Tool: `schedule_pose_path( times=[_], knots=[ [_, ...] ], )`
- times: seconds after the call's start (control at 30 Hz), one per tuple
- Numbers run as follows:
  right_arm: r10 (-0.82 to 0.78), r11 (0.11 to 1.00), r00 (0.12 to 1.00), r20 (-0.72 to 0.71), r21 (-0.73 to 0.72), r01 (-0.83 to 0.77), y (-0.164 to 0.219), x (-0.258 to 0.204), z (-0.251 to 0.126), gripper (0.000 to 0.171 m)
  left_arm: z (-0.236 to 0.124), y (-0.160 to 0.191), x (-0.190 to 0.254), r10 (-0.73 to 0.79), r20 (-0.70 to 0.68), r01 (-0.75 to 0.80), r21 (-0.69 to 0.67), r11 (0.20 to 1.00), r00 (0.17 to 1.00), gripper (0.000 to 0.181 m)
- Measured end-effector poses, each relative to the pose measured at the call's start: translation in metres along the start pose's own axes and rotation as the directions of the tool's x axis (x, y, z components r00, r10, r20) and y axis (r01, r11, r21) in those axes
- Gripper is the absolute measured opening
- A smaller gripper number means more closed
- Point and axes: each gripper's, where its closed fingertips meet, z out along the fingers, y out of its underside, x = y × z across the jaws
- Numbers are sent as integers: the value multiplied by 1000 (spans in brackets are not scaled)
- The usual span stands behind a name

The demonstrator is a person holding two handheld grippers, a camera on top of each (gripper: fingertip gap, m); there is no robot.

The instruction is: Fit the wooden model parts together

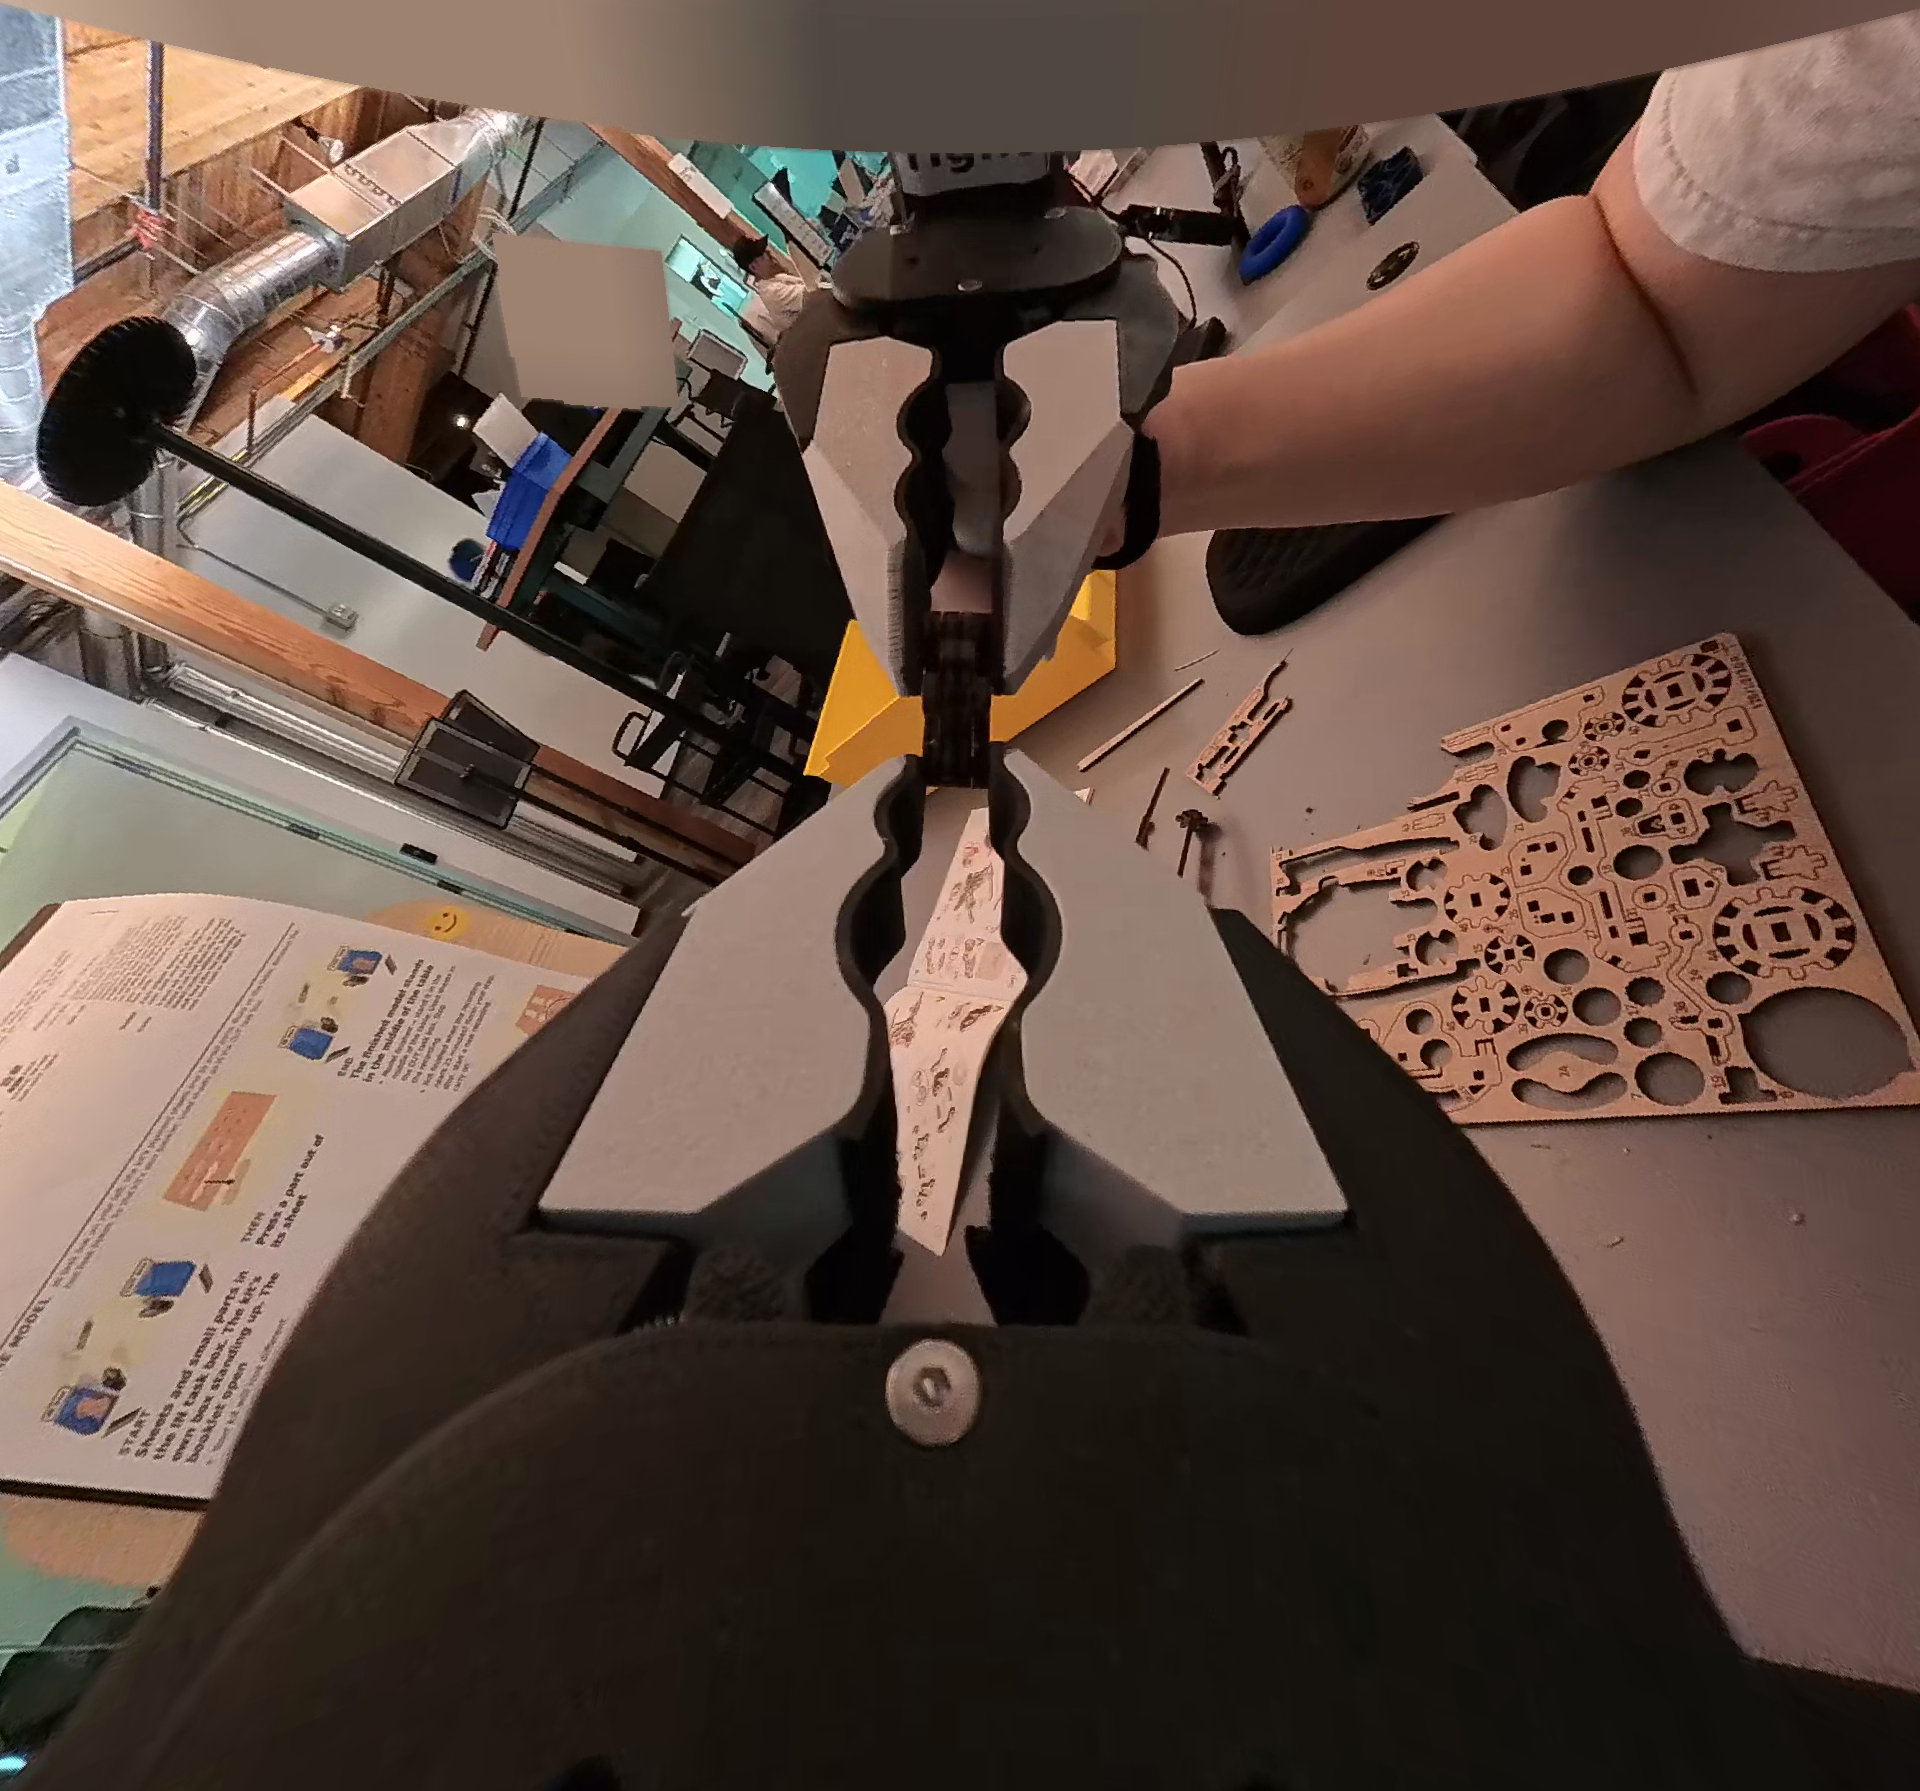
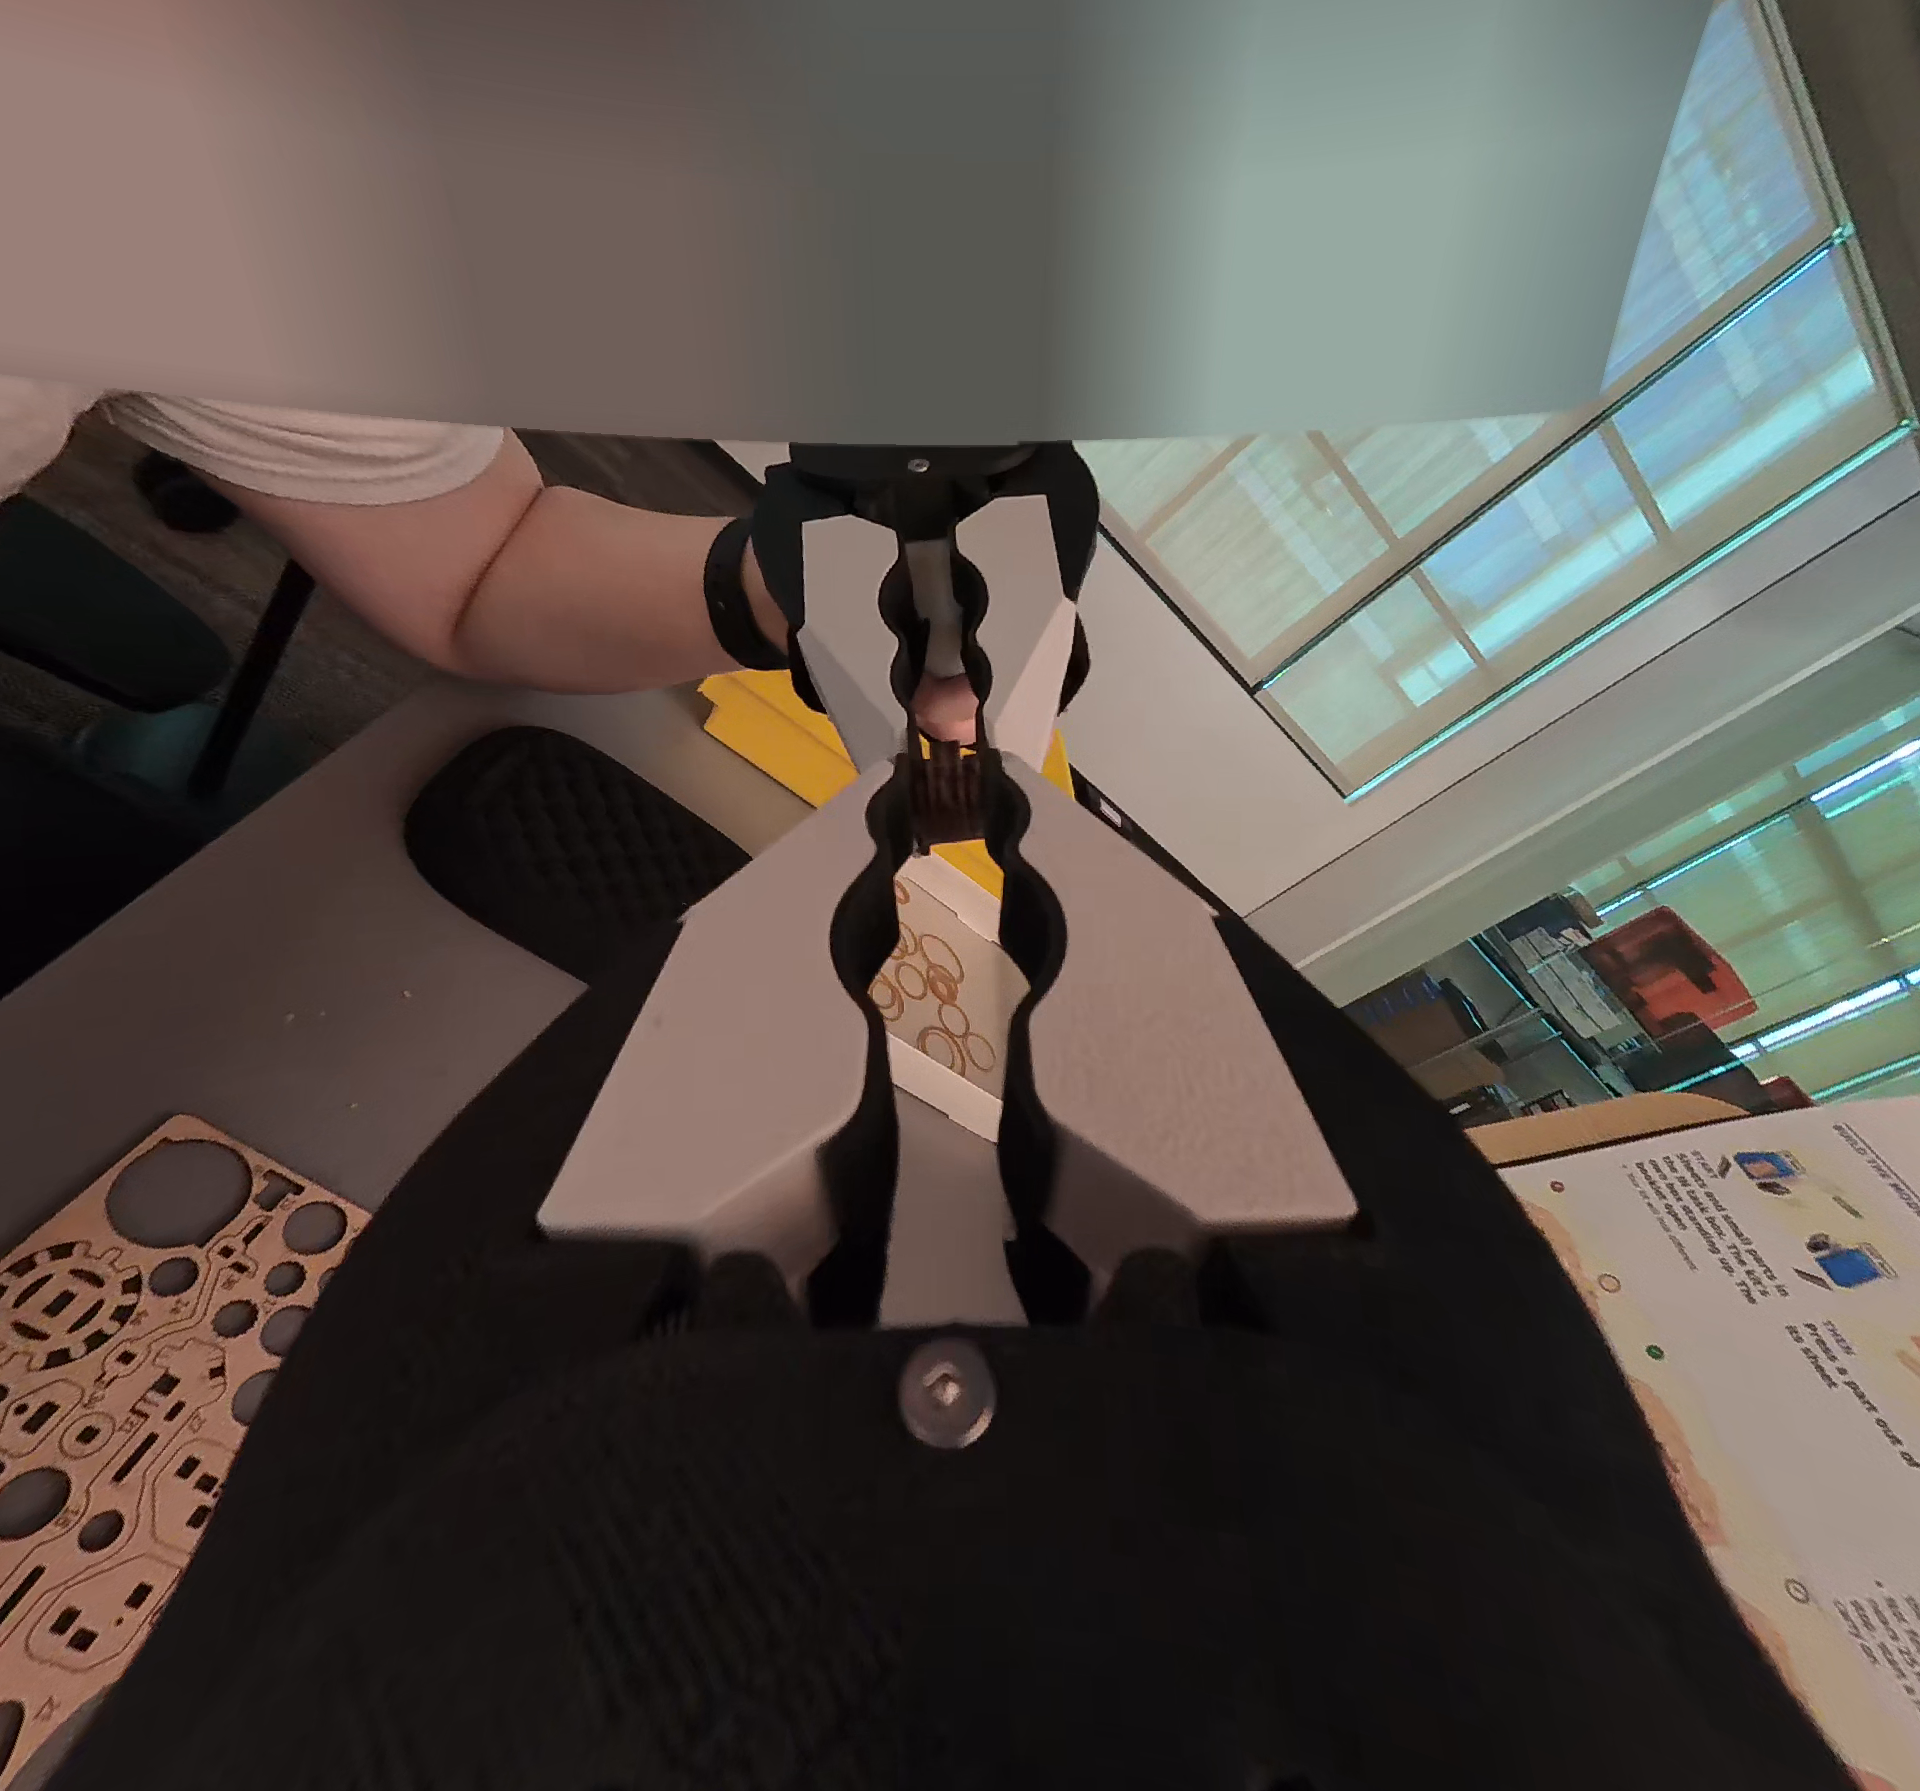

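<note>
A small dark stack of wooden model parts (image 1: 956, 718) is held in the air between my two grippers, which face each other tip to tip. My left gripper (image 1: 956, 773) is shut on its near end. My right gripper (image 1: 951, 673) comes from the far side and is shut on its other end. In the right wrist view the same parts (image 2: 941, 798) sit between my right gripper (image 2: 943, 780) and the left gripper (image 2: 940, 749). The joint between the parts is hidden by the fingers. A punched-out wooden sheet (image 1: 1621, 900) lies on the grey table (image 1: 1662, 1326).
Loose wooden pieces (image 1: 1236, 733) and a thin stick (image 1: 1138, 725) lie near the sheet. A yellow bin (image 1: 862, 718), a black wrist rest (image 1: 1309, 567), a small booklet (image 1: 940, 1066), a large instruction sheet (image 1: 187, 1170) and a white box of rubber bands (image 2: 935, 1003) are around. Left and right tips are no more than a few centimetres apart.
</note>
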Motion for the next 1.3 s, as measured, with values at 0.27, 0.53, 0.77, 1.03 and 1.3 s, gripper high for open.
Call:
schedule_pose_path(
  times=[0.27, 0.53, 0.77, 1.03, 1.3],
  knots=[
    [-99, 995, 994, -39, 17, 100, -6, 1, -5, 11, -1, -2, -3, 21, 28, -21, -3, 1000, 999, 10],
    [-172, 985, 984, -52, 3, 173, -5, -2, -5, 11, -1, -3, -2, 50, 37, -49, -27, 998, 998, 10],
    [-156, 986, 988, -9, -62, 155, 12, 0, -6, 19, 3, 8, -1, 81, 50, -76, -104, 992, 995, 10],
    [-30, 1000, 1000, -9, 7, 30, 9, 5, -7, 11, 0, 1, -4, 48, 66, -46, -38, 998, 997, 13],
    [46, 989, 997, 54, 137, -53, -1, 1, -9, 11, -4, -12, -1, 56, 53, -59, 61, 996, 997, 10]
  ],
)
